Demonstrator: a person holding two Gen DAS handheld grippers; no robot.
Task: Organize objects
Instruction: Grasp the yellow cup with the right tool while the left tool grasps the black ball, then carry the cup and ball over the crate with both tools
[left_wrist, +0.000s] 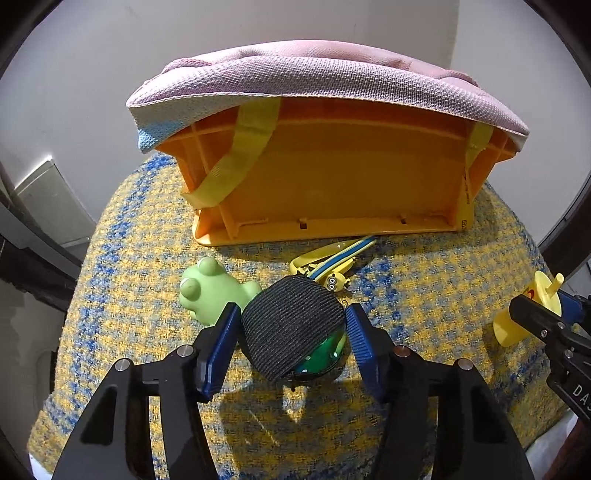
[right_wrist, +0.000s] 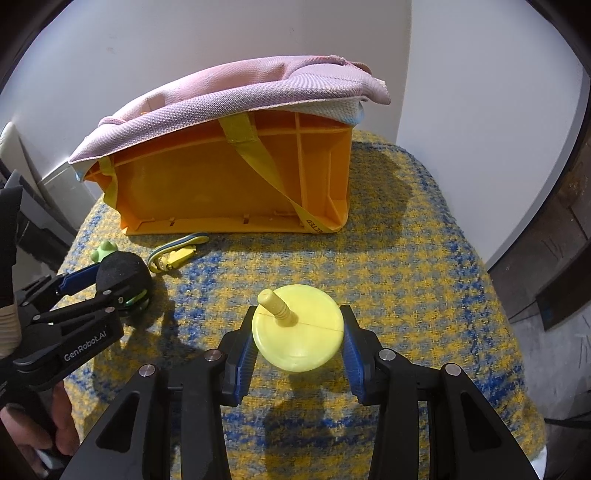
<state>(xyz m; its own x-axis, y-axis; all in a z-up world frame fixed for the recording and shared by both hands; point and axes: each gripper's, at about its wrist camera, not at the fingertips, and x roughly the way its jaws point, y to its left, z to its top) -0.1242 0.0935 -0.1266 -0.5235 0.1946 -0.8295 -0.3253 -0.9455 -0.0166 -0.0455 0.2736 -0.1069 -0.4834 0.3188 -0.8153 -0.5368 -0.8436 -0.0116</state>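
My left gripper (left_wrist: 291, 332) is closed around a round black ribbed object with a green underside (left_wrist: 291, 325), also seen in the right wrist view (right_wrist: 123, 277). My right gripper (right_wrist: 297, 338) holds a pale yellow disc with a peg (right_wrist: 295, 332) between its blue pads; it also shows in the left wrist view (left_wrist: 528, 314). A green frog toy (left_wrist: 210, 291) lies left of the black object. A yellow minion keychain with a strap (left_wrist: 332, 264) lies just beyond it. An orange crate (left_wrist: 332, 181) stands behind, with a pink cloth (left_wrist: 314, 74) draped over it.
Everything rests on a round seat with yellow, blue and grey woven fabric (right_wrist: 406, 277). White walls stand behind. A yellow strap (left_wrist: 236, 158) hangs over the crate's front. A dark wooden edge (right_wrist: 554, 258) is at the right.
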